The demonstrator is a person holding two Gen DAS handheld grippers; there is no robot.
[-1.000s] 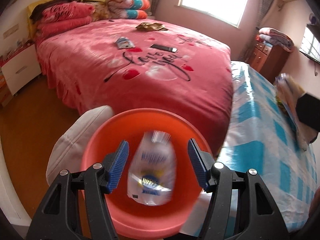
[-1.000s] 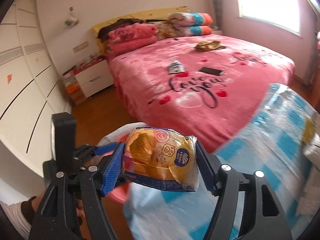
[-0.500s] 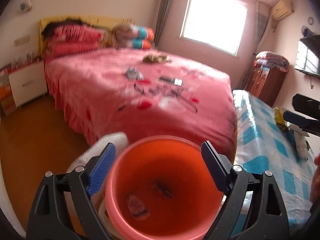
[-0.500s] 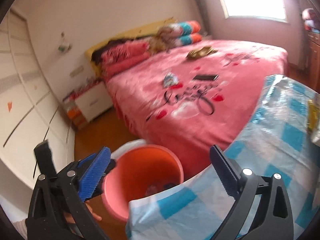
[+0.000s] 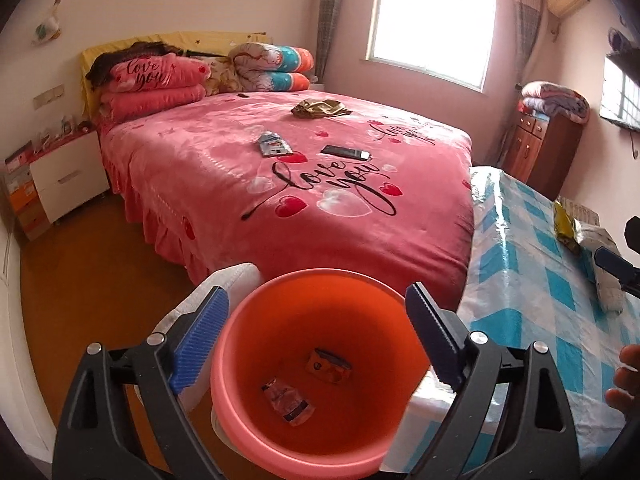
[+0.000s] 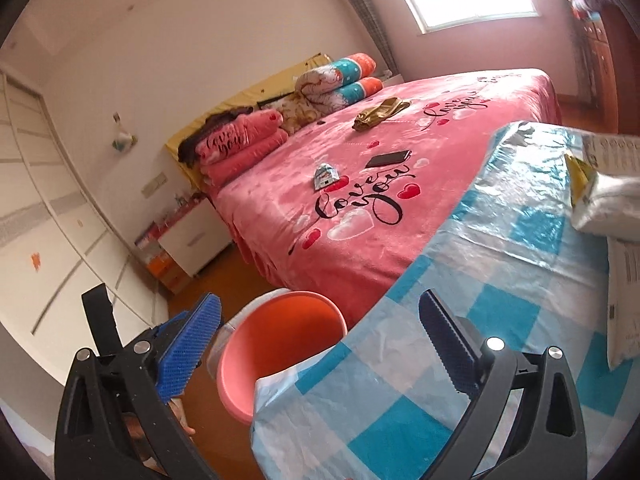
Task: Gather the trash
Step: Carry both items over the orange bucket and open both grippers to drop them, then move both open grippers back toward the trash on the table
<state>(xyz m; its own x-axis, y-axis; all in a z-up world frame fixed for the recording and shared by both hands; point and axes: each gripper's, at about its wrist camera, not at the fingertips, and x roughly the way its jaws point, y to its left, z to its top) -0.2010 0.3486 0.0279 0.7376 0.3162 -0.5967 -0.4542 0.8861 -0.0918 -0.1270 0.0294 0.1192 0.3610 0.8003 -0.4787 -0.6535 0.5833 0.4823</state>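
Observation:
An orange bucket [image 5: 256, 420] stands on the floor below my left gripper [image 5: 318, 338], which is open and empty above its mouth. A clear wrapper [image 5: 288, 400] and an orange packet [image 5: 328, 365] lie at the bucket's bottom. My right gripper [image 6: 320, 340] is open and empty over the corner of the blue-checked table [image 6: 480, 280], with the bucket [image 6: 276, 344] below to its left. More wrappers lie on the table: a yellow one [image 5: 564, 226] and a white one [image 6: 608, 204].
A pink bed [image 5: 224, 184] fills the middle, with a phone [image 5: 346, 152], a small packet [image 5: 274, 145] and a gold wrapper [image 5: 320, 108] on it. A white bag [image 5: 236, 280] sits beside the bucket. A nightstand [image 5: 68, 176] is at the left.
The left gripper let a clear wrapper fall into the bucket. The right gripper opened and dropped its orange packet there too. Both have lifted and now stand open.

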